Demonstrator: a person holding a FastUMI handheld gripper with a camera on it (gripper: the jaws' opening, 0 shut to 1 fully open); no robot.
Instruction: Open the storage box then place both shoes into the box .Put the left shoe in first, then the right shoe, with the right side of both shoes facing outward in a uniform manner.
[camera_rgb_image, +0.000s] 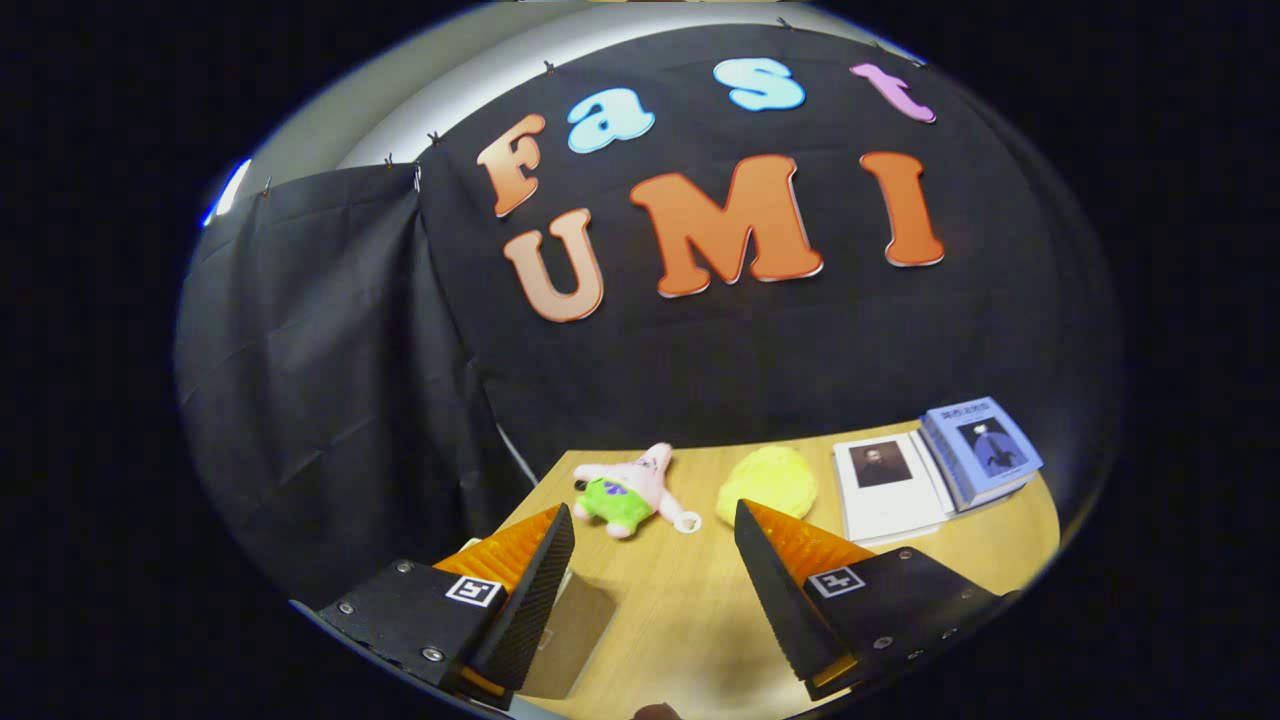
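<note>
A: Start at your left. What lies by the near finger?

B: You have a flat brown card (570, 635) lying on the table (680, 610), tucked partly under your left finger (530, 590).

A: And the gripper itself?

B: Your gripper (655, 545) is spread wide, with bare tabletop between the fingers and nothing in its hold.

A: What do you see past the tips?

B: Just ahead of your left finger lies a pink star-shaped plush toy (630, 490) in green shorts, with a small white ring (687, 521) touching it. Just beyond your right fingertip sits a fluffy yellow toy (768, 482).

A: Further right?

B: You have a white book (885, 487) with a dark portrait on its cover, flat on the table. A blue book (980, 448) sits just beside it, overlapping its far edge.

A: The box and the shoes?

B: I cannot tell you where they are from here. Behind the table hangs the black cloth wall (330, 400).
</note>
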